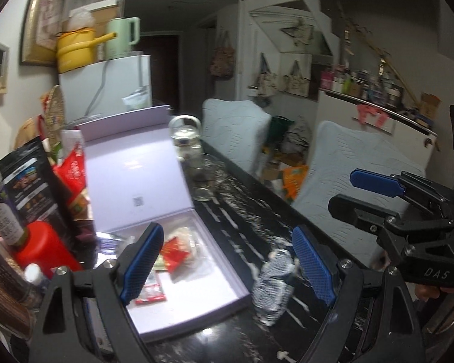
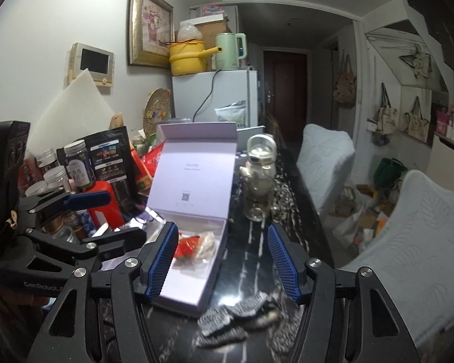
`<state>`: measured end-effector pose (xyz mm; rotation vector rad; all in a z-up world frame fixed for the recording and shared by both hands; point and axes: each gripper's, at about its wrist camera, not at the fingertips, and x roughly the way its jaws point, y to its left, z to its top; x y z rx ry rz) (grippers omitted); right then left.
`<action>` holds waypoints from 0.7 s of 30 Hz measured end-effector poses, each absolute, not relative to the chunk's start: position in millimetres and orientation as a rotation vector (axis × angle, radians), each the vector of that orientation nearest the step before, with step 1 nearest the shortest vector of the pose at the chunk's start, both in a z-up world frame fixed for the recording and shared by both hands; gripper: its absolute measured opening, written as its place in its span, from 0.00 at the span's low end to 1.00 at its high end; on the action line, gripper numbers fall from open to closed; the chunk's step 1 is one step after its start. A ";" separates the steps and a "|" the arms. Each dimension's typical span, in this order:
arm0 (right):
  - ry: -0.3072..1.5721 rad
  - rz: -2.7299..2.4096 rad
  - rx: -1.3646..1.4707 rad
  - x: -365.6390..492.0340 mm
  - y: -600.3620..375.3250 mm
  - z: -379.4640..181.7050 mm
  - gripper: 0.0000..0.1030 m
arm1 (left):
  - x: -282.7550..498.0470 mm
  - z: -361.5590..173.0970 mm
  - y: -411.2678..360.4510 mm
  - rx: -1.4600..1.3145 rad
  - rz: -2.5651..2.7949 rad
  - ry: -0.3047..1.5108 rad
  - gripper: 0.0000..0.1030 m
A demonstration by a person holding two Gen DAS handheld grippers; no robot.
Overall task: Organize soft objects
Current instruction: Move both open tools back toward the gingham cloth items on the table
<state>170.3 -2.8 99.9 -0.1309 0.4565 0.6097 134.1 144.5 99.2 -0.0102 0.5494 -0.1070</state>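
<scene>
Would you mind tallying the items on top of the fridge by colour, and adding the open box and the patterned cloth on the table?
Yellow pot: 1
Pale green kettle: 1
Lilac open box: 1
Black-and-white patterned cloth: 1
Total: 4

left wrist: close, faces down table (image 1: 242, 211) | right wrist: same heading | shared: open box (image 1: 154, 181)
</scene>
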 end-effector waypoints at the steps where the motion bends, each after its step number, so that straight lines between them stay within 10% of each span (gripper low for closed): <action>1: 0.457 0.604 -0.133 166.6 -7.3 99.1 0.60 | 132.4 99.1 138.0 -0.006 -0.120 0.552 0.85; 21: 0.624 0.472 -0.111 137.0 -84.1 41.7 0.60 | 125.5 49.5 80.2 -0.029 -0.217 0.693 0.85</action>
